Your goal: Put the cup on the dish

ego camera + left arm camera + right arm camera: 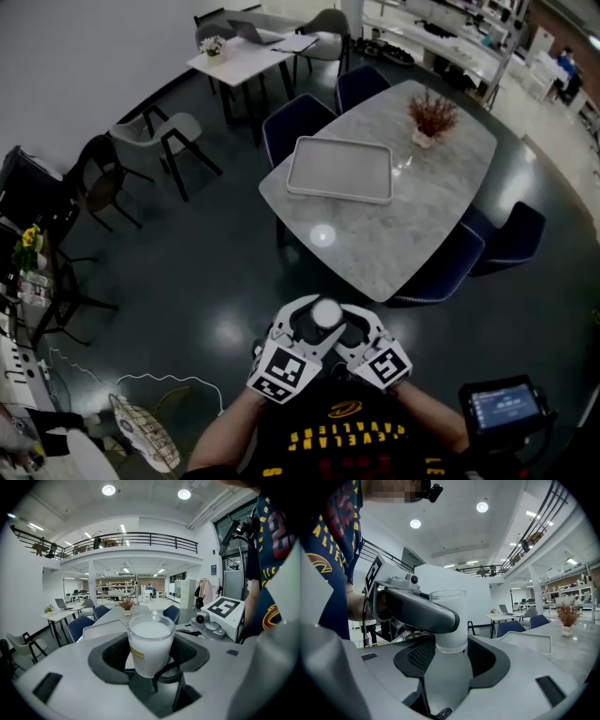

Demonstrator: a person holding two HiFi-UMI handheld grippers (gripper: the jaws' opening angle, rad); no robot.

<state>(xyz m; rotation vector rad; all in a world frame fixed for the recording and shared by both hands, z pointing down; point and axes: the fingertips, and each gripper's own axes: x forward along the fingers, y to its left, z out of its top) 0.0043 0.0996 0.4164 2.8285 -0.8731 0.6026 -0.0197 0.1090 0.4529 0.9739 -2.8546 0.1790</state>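
Observation:
A frosted white cup (pixel 325 314) with a clear rim is held low in front of the person's chest, far from the table. In the left gripper view the cup (pixel 149 641) stands upright between the dark curved pads of my left gripper (pixel 150 667), which is shut on it. In the right gripper view the cup (pixel 452 641) also sits between the pads of my right gripper (pixel 447 658), shut on it. One arm of the left gripper (pixel 422 611) crosses in front of the cup. In the head view both grippers meet around the cup, left (pixel 314 323) and right (pixel 339 326).
A marble table (pixel 403 234) stands ahead with a pale rectangular tray (pixel 339 169) and a potted plant (pixel 429 117) on it. Dark blue chairs (pixel 291 122) ring the table. Dark floor (pixel 187 272) lies between me and it. A handheld screen (pixel 506 405) sits at lower right.

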